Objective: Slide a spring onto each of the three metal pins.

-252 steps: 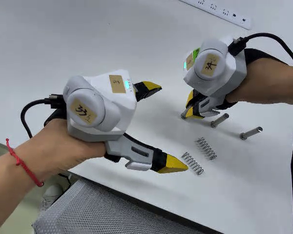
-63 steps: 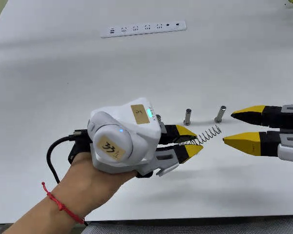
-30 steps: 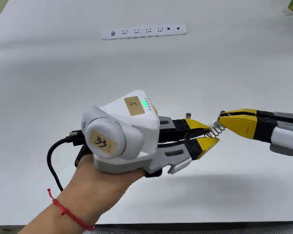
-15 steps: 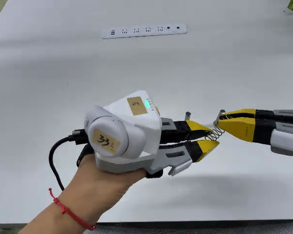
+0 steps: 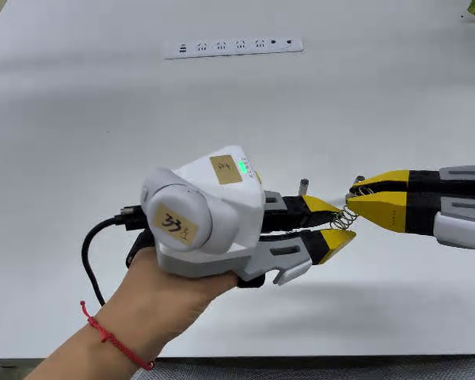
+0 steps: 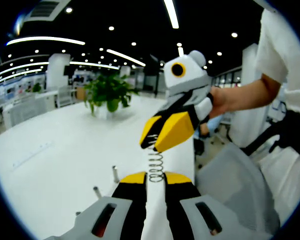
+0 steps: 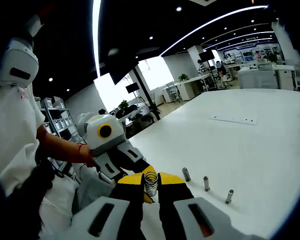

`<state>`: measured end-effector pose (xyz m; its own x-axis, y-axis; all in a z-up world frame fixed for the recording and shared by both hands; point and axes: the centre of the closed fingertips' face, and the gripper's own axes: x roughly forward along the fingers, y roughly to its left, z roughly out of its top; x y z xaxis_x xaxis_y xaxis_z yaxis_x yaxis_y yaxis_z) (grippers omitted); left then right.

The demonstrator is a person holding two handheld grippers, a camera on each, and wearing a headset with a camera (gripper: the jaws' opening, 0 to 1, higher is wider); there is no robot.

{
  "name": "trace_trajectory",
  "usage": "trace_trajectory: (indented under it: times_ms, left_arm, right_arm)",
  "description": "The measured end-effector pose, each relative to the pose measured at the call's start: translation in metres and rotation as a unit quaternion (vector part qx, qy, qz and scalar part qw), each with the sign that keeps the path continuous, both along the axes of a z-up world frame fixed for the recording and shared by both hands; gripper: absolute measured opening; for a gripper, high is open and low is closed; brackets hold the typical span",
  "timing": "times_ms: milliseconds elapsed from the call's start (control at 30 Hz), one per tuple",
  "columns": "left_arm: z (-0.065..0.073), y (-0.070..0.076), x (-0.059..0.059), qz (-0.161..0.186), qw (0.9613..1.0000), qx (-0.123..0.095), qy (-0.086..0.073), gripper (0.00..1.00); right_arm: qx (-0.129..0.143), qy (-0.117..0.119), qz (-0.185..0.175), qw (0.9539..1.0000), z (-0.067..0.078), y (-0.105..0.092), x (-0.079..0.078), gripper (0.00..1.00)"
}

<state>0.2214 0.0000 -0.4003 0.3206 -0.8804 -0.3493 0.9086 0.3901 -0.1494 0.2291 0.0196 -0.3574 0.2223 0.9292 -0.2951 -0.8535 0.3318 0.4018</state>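
- Nearest the person, a hand point(image 5: 162, 297) wearing a red cord bracelet point(image 5: 111, 342) grips the left gripper point(image 5: 331, 222), a smooth white plastic shell with black fingers ending in wedge-shaped yellow tips.
- Between those tips, which are slightly parted, one end of a thin coiled-wire spring point(image 5: 344, 215) is pinched and held in the air above the counter point(image 5: 222, 111).
- Opposite, the right gripper point(image 5: 353, 197) presses its own yellow-tipped fingers onto the spring's other end.
- Beyond, on the matte white counter, three short cylindrical metal pins point(image 7: 206, 183) stand upright in a row. The leftmost one in the right gripper view looks ribbed.
- Farthest off lies a long, flat white power strip point(image 5: 233, 47).
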Motion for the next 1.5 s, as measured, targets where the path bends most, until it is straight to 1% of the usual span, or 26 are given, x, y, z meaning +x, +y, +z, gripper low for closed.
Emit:
trace_trajectory:
  times_ms: [167,367,600,767,867,933,967,1033,1100,1167,1200,1233,1267,1300,1333,1367,1400,1433,1467,1500]
  left_arm:
    - [-0.001,0.0,-0.001,-0.001,1.0,-0.001,0.002,0.12]
    - [-0.001,0.0,-0.002,0.0,1.0,-0.003,0.004,0.11]
    - [-0.002,-0.001,-0.003,-0.002,1.0,-0.002,0.003,0.11]
    - [-0.001,-0.001,-0.004,-0.004,1.0,-0.004,0.003,0.1]
    - [-0.001,-0.001,-0.005,-0.005,1.0,-0.005,0.002,0.1]
    - [0.0,-0.002,-0.005,-0.006,1.0,-0.006,0.003,0.1]
    - [0.0,-0.002,-0.005,-0.007,1.0,-0.006,0.001,0.1]
    - [0.001,-0.003,-0.006,-0.009,0.9999,-0.006,0.001,0.1]
    - [0.001,-0.003,-0.006,-0.01,0.9999,-0.005,0.0,0.1]
    - [0.0,-0.003,-0.006,-0.013,0.9999,-0.001,-0.001,0.1]
    - [0.0,-0.004,-0.007,-0.015,0.9999,0.001,-0.002,0.1]
    - [-0.001,-0.004,-0.007,-0.017,0.9999,0.003,-0.003,0.1]
    - [-0.001,-0.004,-0.007,-0.019,0.9998,0.006,-0.004,0.1]
    - [-0.002,-0.005,-0.007,-0.02,0.9998,0.008,-0.004,0.1]
    - [-0.002,-0.005,-0.008,-0.022,0.9997,0.011,-0.005,0.1]
    - [-0.003,-0.006,-0.008,-0.023,0.9996,0.013,-0.007,0.1]
    - [-0.003,-0.006,-0.009,-0.026,0.9995,0.015,-0.008,0.1]
    - [-0.004,-0.007,-0.009,-0.027,0.9995,0.016,-0.008,0.1]
    - [-0.004,-0.007,-0.009,-0.028,0.9994,0.017,-0.008,0.1]
    - [-0.005,-0.008,-0.01,-0.031,0.9993,0.019,-0.009,0.1]
  right_arm:
    - [-0.011,-0.013,0.007,0.9998,0.0,0.0,-0.001,0.11]
    - [-0.02,-0.024,0.014,0.9994,0.0,0.0,-0.002,0.11]
    - [-0.044,-0.049,0.031,0.9974,-0.001,0.0,-0.006,0.11]
    - [-0.054,-0.054,0.038,0.9964,-0.001,-0.001,-0.007,0.12]
    - [-0.064,-0.059,0.044,0.9952,-0.003,-0.002,-0.007,0.12]
    - [-0.073,-0.058,0.051,0.9943,-0.004,-0.003,-0.008,0.15]
    - [-0.079,-0.06,0.055,0.9936,-0.005,-0.004,-0.008,0.17]
    - [-0.092,-0.069,0.072,0.9907,-0.007,-0.005,-0.009,0.17]
    - [-0.11,-0.08,0.094,0.9862,-0.007,-0.006,-0.01,0.2]
    - [-0.134,-0.093,0.118,0.9796,-0.009,-0.011,-0.01,0.25]
    - [-0.154,-0.105,0.135,0.9732,-0.01,-0.014,-0.009,0.26]
    - [-0.169,-0.111,0.149,0.9679,-0.011,-0.016,-0.009,0.27]
    - [-0.187,-0.121,0.166,0.9607,-0.011,-0.018,-0.009,0.29]
    - [-0.195,-0.128,0.178,0.956,-0.011,-0.018,-0.01,0.31]
    - [-0.205,-0.134,0.197,0.9493,-0.01,-0.018,-0.011,0.32]
    - [-0.211,-0.138,0.21,0.9448,-0.009,-0.018,-0.012,0.33]
    - [-0.221,-0.142,0.227,0.9378,-0.009,-0.018,-0.013,0.33]
    - [-0.231,-0.144,0.238,0.9323,-0.009,-0.018,-0.014,0.34]
    - [-0.243,-0.149,0.251,0.9251,-0.01,-0.019,-0.013,0.34]
    - [-0.254,-0.154,0.269,0.9161,-0.011,-0.019,-0.014,0.34]
